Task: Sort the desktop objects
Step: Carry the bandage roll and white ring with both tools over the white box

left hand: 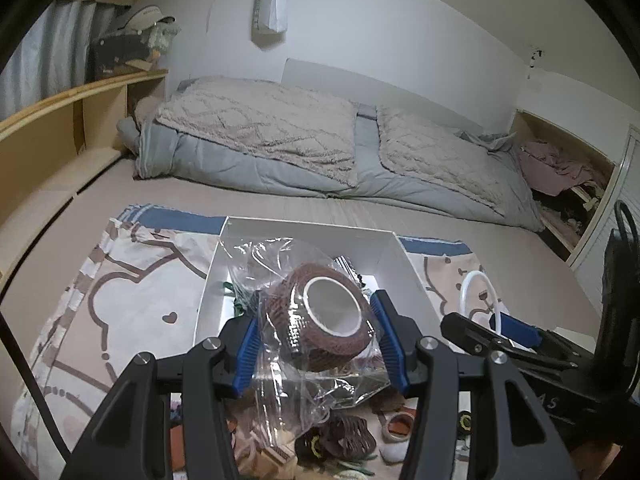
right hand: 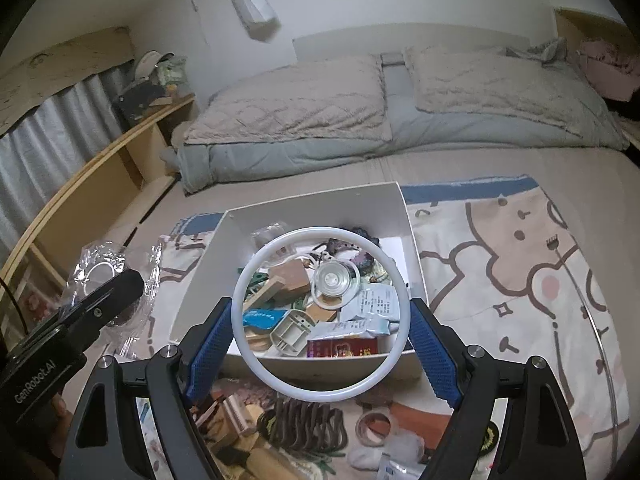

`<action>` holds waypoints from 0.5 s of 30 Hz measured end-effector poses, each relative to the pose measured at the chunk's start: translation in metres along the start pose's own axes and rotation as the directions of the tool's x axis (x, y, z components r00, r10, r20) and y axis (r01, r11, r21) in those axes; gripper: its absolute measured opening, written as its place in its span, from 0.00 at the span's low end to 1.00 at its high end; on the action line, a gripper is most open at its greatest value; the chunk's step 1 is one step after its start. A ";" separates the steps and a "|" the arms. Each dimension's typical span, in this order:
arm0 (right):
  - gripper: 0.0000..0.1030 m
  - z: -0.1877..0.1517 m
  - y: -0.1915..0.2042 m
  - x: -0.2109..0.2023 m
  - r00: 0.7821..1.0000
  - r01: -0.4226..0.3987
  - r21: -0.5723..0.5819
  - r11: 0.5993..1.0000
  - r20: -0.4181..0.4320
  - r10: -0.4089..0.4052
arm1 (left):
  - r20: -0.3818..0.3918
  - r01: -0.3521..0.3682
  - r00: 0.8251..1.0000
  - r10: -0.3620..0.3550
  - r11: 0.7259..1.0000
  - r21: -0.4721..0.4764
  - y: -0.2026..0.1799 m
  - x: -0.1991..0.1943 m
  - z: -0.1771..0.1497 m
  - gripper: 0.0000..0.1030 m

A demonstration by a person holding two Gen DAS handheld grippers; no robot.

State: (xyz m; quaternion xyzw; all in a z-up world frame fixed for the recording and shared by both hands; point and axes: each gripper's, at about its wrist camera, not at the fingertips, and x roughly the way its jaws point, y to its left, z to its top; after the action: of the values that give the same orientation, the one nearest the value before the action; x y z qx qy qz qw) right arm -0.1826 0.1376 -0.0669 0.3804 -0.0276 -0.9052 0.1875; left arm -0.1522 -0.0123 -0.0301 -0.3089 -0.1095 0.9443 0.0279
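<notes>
L gripper [left hand: 316,344] pinches a bagged brown tape roll [left hand: 324,316], its hole facing up-right, above the white box [left hand: 394,268]. R gripper [right hand: 320,344] clamps a white ring [right hand: 320,314] face-on over that box. "GenRobot.AI" reads on the L one's side.

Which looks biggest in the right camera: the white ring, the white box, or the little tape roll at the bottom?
1. white box
2. white ring, though it sits nearest the camera in the right gripper, so it may look bigger than it is
3. tape roll

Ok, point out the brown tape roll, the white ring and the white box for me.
brown tape roll [left hand: 320,320], left wrist view, on its brown outer wrap.
white ring [right hand: 256,364], right wrist view, on its lower left rim.
white box [right hand: 320,204], right wrist view, on its far wall.
</notes>
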 end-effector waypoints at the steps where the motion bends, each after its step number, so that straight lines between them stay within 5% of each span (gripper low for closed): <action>1: 0.82 0.001 -0.001 0.006 1.000 0.003 0.003 1.000 -0.007 -0.003 | -0.008 -0.002 1.000 0.002 1.000 -0.003 0.002 0.007 0.000 0.51; 15: 0.82 0.012 -0.008 0.066 0.997 0.019 -0.005 1.000 -0.072 -0.019 | -0.105 -0.036 0.994 0.031 0.998 -0.044 0.021 0.088 0.000 0.51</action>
State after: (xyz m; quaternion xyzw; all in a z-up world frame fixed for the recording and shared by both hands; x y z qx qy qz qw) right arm -0.2353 0.1200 -0.1047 0.4128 -0.0154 -0.8926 0.1804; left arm -0.2225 -0.0226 -0.0856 -0.3600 -0.1246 0.9245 0.0107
